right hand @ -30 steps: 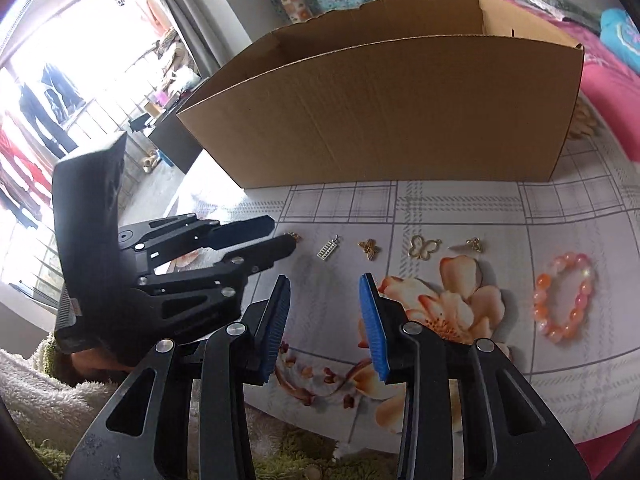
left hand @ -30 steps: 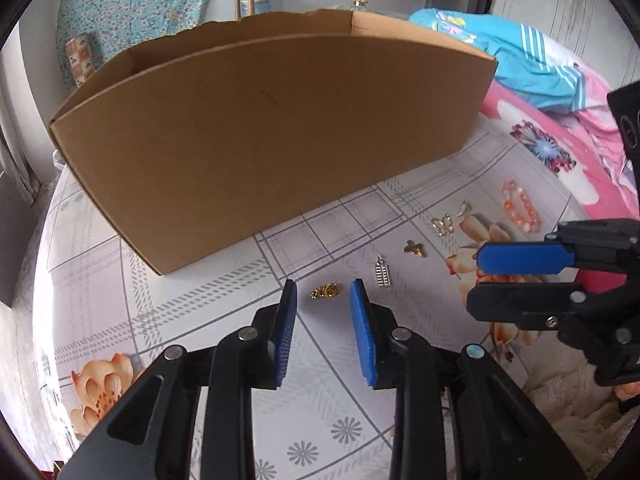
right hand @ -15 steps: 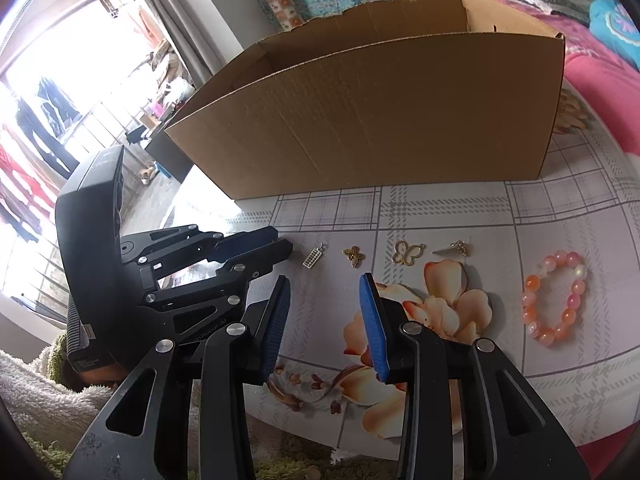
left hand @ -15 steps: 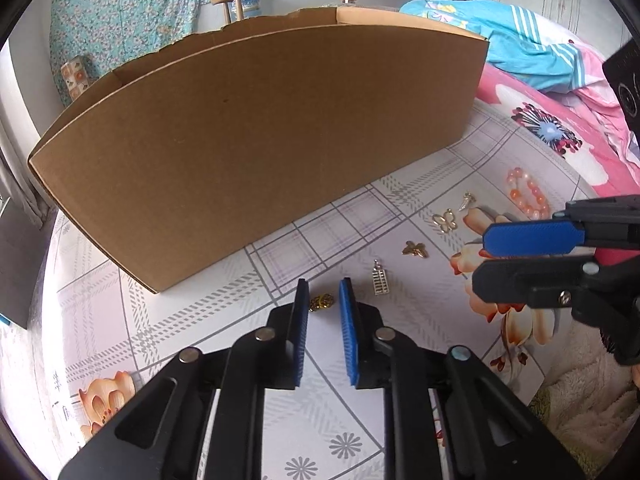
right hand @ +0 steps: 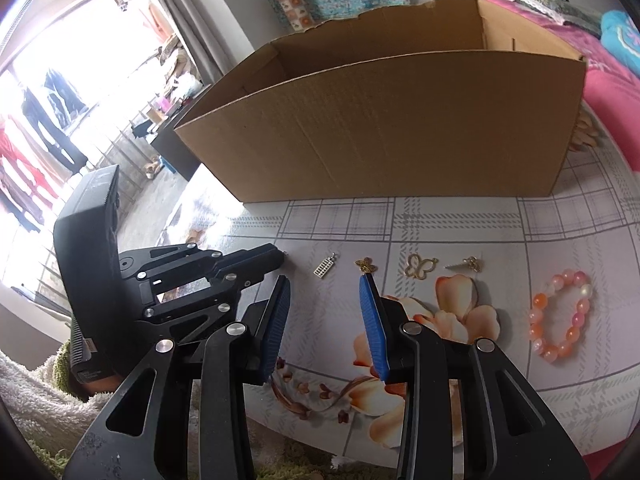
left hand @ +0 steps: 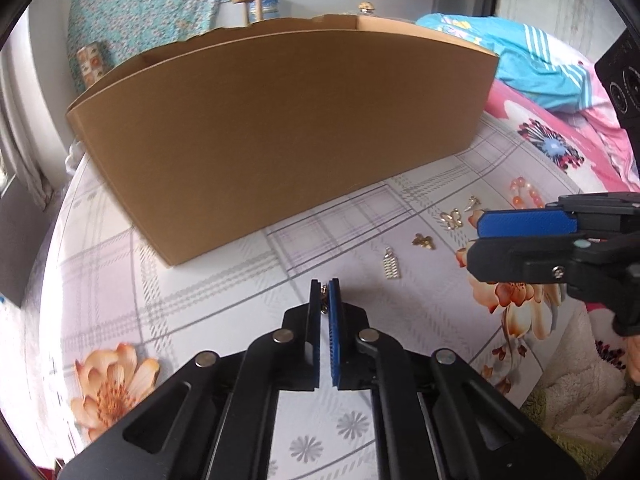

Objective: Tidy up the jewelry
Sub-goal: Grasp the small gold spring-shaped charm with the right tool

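Left tool (left hand: 324, 292): blue pads closed on a small gold charm (left hand: 323, 298), which shows as a sliver between the tips, just above the bench (left hand: 120, 280) and its plaid, flower-printed covering. The jaws have just been closing, with the charm between them.

Right tool (right hand: 323, 304): jaws partly open, nothing between the pads, held over the orange flower print towards the near edge of the bench. In the left wrist view it (left hand: 476, 240) enters from the right side, close to the left tool but apart from it.

Loose jewelry lies in a row across the bench beyond the tools, running towards the right edge:
- gold ladder-shaped charm (right hand: 326, 269), nearest the left tool;
- small gold flower charm (right hand: 366, 266), just beyond the tip of the right tool's right pad;
- gold butterfly outline (right hand: 419, 266);
- small gold cone-shaped charm (right hand: 466, 265);
- pink and orange bead bracelet (right hand: 558, 316), nearest the right edge, well apart from the charms.
None of these pieces touch one another.

Farther back, an open cardboard box (right hand: 400, 136) stands on the far part of the bench, its long wall facing the tools. The visible inner walls are bare; the box floor is hidden.

Beyond the right edge: pink floral bedding (left hand: 560, 136).
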### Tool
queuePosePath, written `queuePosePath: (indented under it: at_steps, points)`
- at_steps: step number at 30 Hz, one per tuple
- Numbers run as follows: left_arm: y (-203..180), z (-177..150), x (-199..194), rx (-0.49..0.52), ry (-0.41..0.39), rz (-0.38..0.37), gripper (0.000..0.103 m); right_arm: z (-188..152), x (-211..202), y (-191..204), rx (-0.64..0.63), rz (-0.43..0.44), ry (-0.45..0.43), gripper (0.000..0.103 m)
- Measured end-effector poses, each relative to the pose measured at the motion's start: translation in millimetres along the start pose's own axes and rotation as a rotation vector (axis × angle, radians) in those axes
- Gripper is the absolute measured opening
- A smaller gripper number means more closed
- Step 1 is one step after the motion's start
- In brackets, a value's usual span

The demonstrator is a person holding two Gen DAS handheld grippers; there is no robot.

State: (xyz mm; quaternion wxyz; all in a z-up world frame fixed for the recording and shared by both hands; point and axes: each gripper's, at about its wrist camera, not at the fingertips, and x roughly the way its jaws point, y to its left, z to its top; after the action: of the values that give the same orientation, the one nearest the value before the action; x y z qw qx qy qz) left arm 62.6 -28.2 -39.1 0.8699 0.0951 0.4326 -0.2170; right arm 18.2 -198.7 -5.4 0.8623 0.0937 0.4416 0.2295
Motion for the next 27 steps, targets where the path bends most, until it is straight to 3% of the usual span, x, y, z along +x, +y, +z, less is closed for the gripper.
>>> queuePosePath:
  at_steps: [9, 17, 27]
  points:
    - [22, -15, -12, -0.097, -0.001, -0.002, 0.003, 19, 25, 21, -0.184, -0.020, 0.055, 0.034]
    - [20, -12, -10, -0.086, 0.000, -0.009, 0.003, 29, 53, 37, -0.487, -0.060, 0.147, 0.034]
    - [17, -11, -9, -0.081, -0.001, -0.008, 0.003, 30, 64, 38, -0.575, -0.060, 0.209, 0.027]
